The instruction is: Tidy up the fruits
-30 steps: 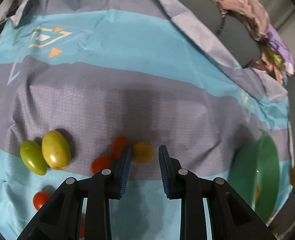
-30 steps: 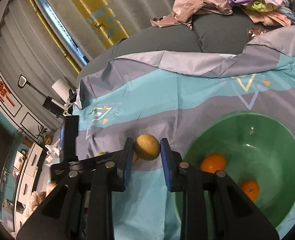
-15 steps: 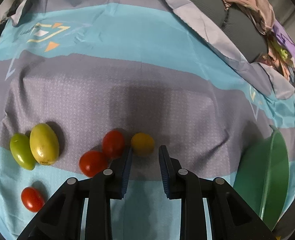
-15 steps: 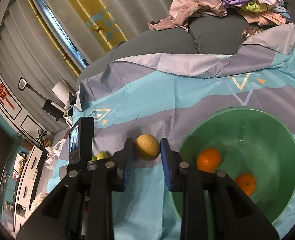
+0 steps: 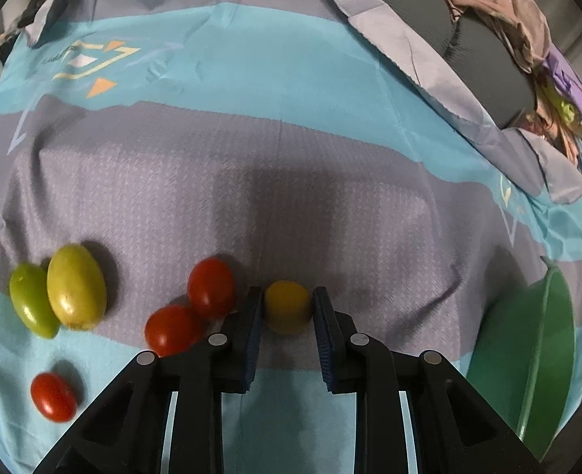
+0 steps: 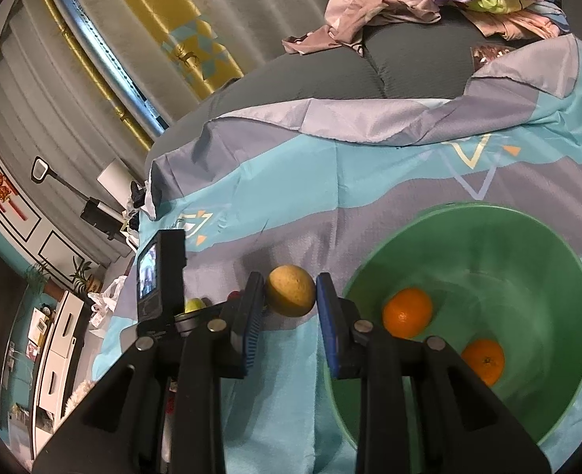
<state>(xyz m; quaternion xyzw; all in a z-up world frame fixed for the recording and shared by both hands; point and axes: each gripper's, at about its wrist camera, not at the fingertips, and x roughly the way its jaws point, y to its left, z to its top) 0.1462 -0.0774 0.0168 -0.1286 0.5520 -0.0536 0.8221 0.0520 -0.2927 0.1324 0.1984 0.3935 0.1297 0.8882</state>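
Observation:
In the left wrist view my left gripper point(image 5: 287, 308) has its jaws on either side of a small yellow-orange tomato point(image 5: 287, 310) that lies on the cloth; the pads sit close to its sides. Two red tomatoes point(image 5: 211, 292) point(image 5: 170, 330) lie just left, a third point(image 5: 53, 396) further left, beside a yellow-green mango point(image 5: 76, 286) and a green fruit point(image 5: 32, 305). In the right wrist view my right gripper point(image 6: 290, 294) is shut on a yellow round fruit point(image 6: 290, 290), held beside the green bowl point(image 6: 559, 260), which holds two oranges point(image 6: 407, 312) point(image 6: 482, 360).
The blue and grey cloth point(image 5: 291, 158) covers a grey sofa. A heap of clothes point(image 6: 441, 0) lies at the back. The bowl's rim point(image 5: 543, 355) shows at the right of the left wrist view. The left gripper's camera body point(image 6: 160, 272) stands left of my right gripper.
My left gripper has moved forward and to the right, so the yellow-orange tomato now sits between its jaws. My right gripper still holds the yellow fruit and has shifted slightly towards the bowl.

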